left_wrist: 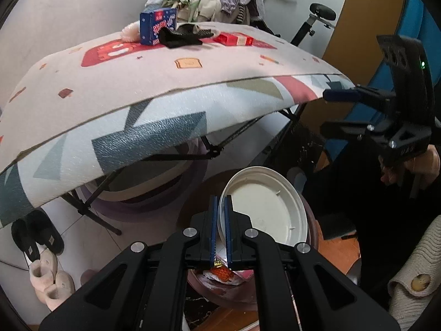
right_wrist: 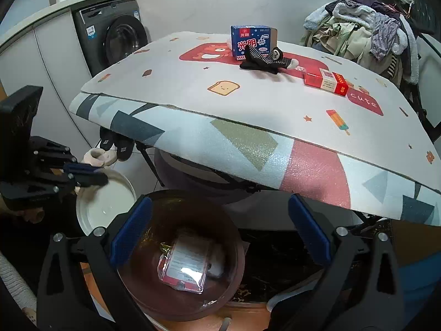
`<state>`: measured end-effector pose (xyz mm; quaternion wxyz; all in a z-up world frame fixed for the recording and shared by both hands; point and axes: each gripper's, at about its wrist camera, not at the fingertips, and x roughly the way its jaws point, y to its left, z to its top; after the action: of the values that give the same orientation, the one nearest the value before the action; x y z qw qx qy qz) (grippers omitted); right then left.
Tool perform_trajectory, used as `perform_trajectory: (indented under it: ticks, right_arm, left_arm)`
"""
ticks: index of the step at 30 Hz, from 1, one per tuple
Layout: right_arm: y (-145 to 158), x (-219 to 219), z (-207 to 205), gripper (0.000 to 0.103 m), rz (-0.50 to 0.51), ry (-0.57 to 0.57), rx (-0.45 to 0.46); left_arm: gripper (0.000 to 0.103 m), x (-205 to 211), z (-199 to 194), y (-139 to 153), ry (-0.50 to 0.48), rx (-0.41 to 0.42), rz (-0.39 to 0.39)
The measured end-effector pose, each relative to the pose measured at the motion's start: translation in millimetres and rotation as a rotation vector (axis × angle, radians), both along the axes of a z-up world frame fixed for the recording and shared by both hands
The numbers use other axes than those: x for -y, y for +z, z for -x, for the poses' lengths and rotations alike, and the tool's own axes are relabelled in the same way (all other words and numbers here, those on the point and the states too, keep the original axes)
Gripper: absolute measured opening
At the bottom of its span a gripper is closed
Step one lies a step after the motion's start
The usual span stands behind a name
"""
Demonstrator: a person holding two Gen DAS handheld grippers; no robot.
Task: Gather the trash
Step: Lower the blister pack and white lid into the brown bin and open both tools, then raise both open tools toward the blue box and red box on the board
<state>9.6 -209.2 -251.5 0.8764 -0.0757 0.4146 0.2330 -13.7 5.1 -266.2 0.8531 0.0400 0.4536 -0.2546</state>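
Your left gripper (left_wrist: 219, 220) is pinching the rim of the white bin lid (left_wrist: 264, 207), tilted up beside the brown trash bin (right_wrist: 182, 262). Your right gripper (right_wrist: 217, 229) hangs over that bin with its jaws spread wide; only its camera shows the clear plastic packet (right_wrist: 184, 267) lying inside. Above the bin, the table (right_wrist: 248, 143) edge overhangs, carrying a blue carton (right_wrist: 249, 42), a black sock (right_wrist: 261, 60) and a red box (right_wrist: 326, 81). Slippers (left_wrist: 41, 237) show left of the bin only in the left view
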Motion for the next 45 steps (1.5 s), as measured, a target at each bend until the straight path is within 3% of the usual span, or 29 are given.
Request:
perform_trajectory:
  ticks: [8, 9, 10, 11, 12, 14, 16, 23, 36, 45]
  right_arm:
    - [-0.8, 10.0, -5.7, 0.097, -0.025, -0.047, -0.018]
    - [-0.7, 10.4, -5.7, 0.097, -0.026, -0.048, -0.018]
    - [-0.6, 11.0, -5.7, 0.097, -0.027, -0.050, -0.017]
    - [-0.4, 11.1, -5.9, 0.097, -0.027, -0.051, -0.017]
    - [-0.4, 11.2, -6.0, 0.097, -0.027, -0.052, -0.017]
    - [-0.5, 11.6, -6.2, 0.097, -0.027, -0.054, -0.017]
    - [-0.6, 12.1, -6.4, 0.097, -0.028, -0.055, -0.017]
    - [-0.8, 13.2, -7.2, 0.097, -0.028, -0.060, -0.020]
    - [-1.3, 14.1, -9.0, 0.097, -0.037, -0.064, -0.024]
    - [9.9, 37.8, -27.7, 0.097, -0.176, -0.117, -0.062]
  left_arm:
    - [0.008, -0.4, -1.4, -4.0, -0.011, -0.021, 0.028]
    - [0.019, -0.8, -1.3, -3.4, -0.023, -0.025, 0.053]
    - [0.052, -1.1, -1.2, -2.2, -0.020, -0.018, 0.058]
    - [0.067, -1.5, -0.4, -0.2, -0.007, -0.001, 0.051]
    - [0.075, -2.8, 0.9, 3.1, 0.009, 0.024, 0.052]
    - [0.078, -8.8, 2.0, 10.6, 0.052, 0.070, 0.058]
    - [0.090, -15.3, 1.6, 14.7, 0.112, 0.105, 0.036]
    - [0.096, -34.3, -3.8, 22.9, 0.231, 0.142, 0.028]
    - [0.096, -41.4, -5.7, 23.8, 0.269, 0.151, 0.012]
    - [0.096, -57.5, -15.8, 46.1, 0.314, 0.208, 0.026]
